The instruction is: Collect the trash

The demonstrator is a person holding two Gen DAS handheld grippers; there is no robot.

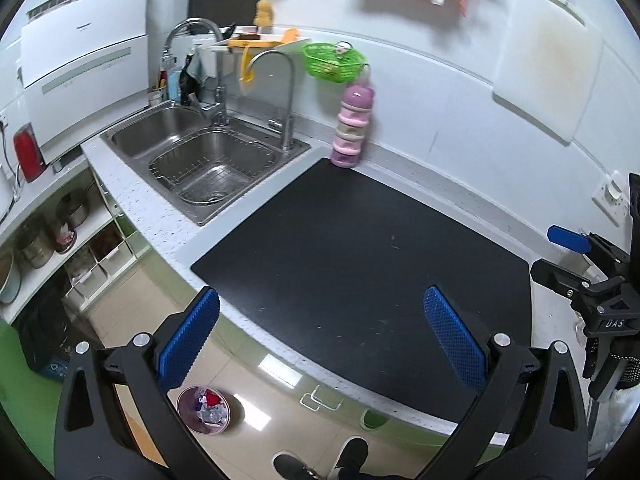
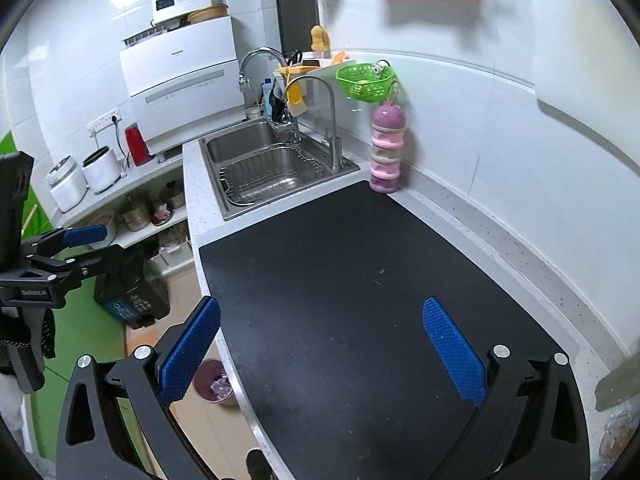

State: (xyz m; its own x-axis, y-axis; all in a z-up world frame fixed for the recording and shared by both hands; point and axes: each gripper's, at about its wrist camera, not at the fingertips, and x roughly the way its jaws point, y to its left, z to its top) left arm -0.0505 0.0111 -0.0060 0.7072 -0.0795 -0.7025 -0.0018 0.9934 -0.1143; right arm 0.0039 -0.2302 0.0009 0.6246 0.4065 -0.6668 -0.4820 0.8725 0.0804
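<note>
A small pink trash bin [image 1: 204, 410] with crumpled wrappers in it stands on the floor below the counter edge; it also shows in the right wrist view [image 2: 214, 382]. A black mat [image 1: 360, 272] lies bare on the white counter, also in the right wrist view [image 2: 360, 300]. My left gripper [image 1: 320, 336] is open and empty above the mat's front edge. My right gripper [image 2: 320, 344] is open and empty over the mat. The right gripper shows at the far right of the left view [image 1: 576, 252], the left gripper at the far left of the right view [image 2: 76, 244].
A steel sink [image 1: 200, 160] with a drain rack and two taps lies at the back left. A pink stacked container [image 1: 352, 128] stands against the wall under a green basket [image 1: 332, 62]. A white cutting board [image 1: 548, 60] hangs on the wall. A dark bin [image 2: 132, 292] stands on the floor.
</note>
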